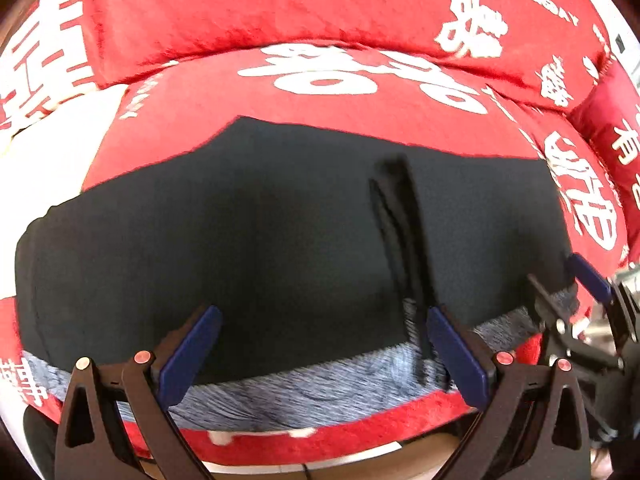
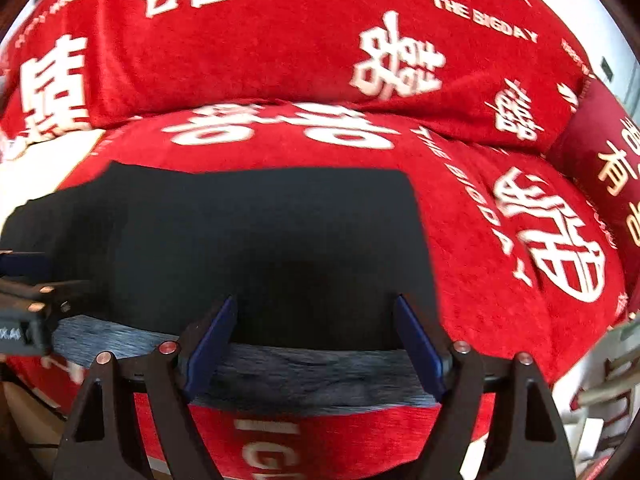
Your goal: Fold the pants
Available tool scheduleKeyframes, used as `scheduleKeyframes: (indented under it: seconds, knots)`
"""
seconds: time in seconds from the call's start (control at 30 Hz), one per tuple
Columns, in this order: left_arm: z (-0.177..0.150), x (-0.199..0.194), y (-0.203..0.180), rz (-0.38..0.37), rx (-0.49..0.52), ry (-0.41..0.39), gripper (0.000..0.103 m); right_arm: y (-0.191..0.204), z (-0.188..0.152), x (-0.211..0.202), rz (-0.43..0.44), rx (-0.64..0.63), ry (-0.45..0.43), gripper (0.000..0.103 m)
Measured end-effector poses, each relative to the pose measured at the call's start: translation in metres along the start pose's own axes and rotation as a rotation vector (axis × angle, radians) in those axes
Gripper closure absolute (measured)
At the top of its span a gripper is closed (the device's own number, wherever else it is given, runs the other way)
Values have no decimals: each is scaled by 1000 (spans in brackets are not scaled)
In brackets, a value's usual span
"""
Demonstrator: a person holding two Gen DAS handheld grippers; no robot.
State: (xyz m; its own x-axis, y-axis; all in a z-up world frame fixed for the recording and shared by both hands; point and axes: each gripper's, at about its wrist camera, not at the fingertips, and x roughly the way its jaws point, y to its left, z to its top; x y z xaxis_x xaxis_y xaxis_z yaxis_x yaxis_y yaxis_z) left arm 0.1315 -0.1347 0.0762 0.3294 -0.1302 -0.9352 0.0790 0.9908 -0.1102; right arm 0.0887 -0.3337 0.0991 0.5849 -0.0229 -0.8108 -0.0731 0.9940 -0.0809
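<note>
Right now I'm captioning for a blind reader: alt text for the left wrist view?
Dark pants with a grey fleecy lining lie flat on a red sofa cover. The left gripper hovers open-jawed above their near edge.

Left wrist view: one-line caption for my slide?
Open left gripper over the grey fleecy edge of black pants on a red sofa cover.

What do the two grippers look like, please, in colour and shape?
Both the left gripper and the right gripper have black angular linkage arms with triangular cut-outs, round copper-coloured pivot pins, and flat dark blue pads on the two fingers.
</note>
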Motion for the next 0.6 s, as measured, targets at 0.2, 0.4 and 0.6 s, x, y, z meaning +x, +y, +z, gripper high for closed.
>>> scheduleKeyframes:
  seconds: [0.2, 0.4, 0.6]
  knots:
    - [-7, 19, 29, 296, 44, 22, 0, 25, -2, 14, -37, -64, 31, 19]
    - [-18, 11, 63, 330, 45, -10, 0, 29, -3, 13, -57, -77, 41, 19]
    - [-30, 1, 102, 362, 15, -26, 0, 41, -3, 6, -82, -117, 48, 19]
